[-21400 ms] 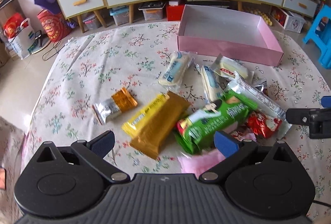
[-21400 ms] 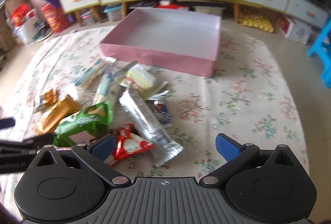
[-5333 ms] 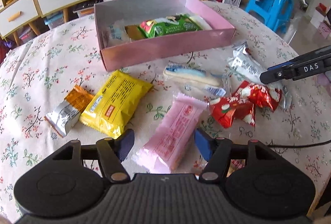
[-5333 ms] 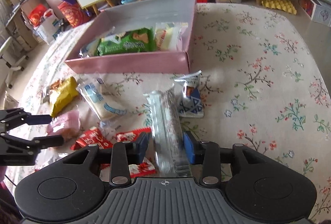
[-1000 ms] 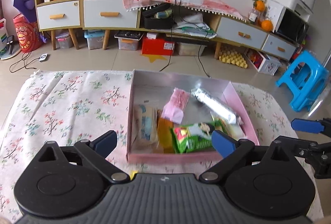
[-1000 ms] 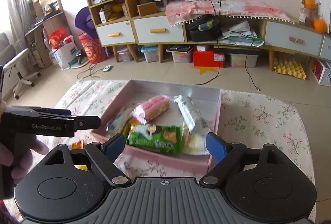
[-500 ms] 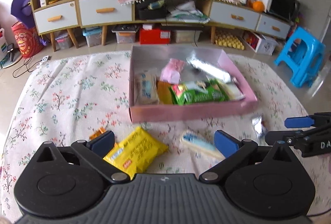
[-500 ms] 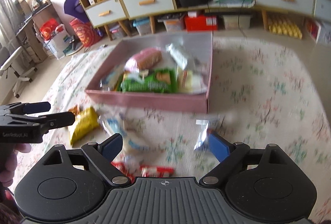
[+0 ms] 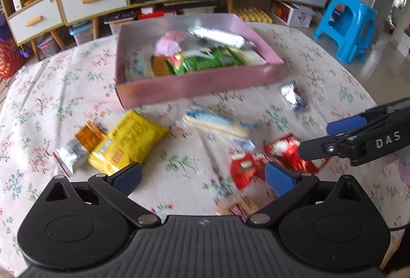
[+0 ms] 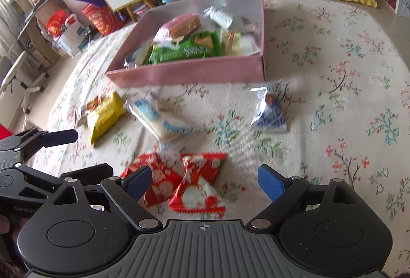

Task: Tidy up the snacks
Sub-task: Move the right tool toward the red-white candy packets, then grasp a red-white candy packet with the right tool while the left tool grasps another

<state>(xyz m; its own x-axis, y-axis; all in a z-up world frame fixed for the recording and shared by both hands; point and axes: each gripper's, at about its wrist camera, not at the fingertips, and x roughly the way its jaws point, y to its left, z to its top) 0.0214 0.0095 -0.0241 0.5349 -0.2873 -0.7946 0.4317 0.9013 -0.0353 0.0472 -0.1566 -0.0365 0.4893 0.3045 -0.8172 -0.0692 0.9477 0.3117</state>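
Red snack packs (image 10: 189,183) lie between wide-spread, empty right claw (image 10: 205,181) fingers; left claw (image 9: 203,176) likewise wide.

1 pink box (image 10: 184,75), 2 red pkts (image 10: 197,188), 1 yellow pkt (image 10: 102,116).

- A table under a floral tablecloth (image 10: 346,103) carries everything.
- A pink box (image 10: 194,72) sits toward the far edge (snack packets fill it).
- Directly in front of the box lies a white-and-blue packet (image 10: 159,119).
- Toward the left edge: a yellow packet (image 9: 130,142), with a silver-and-orange bar (image 9: 77,147) touching its left side.
- A small silver-blue packet (image 10: 270,111) lies near the box's right front corner.
- Two red packets (image 10: 194,183) rest side by side near the front edge.
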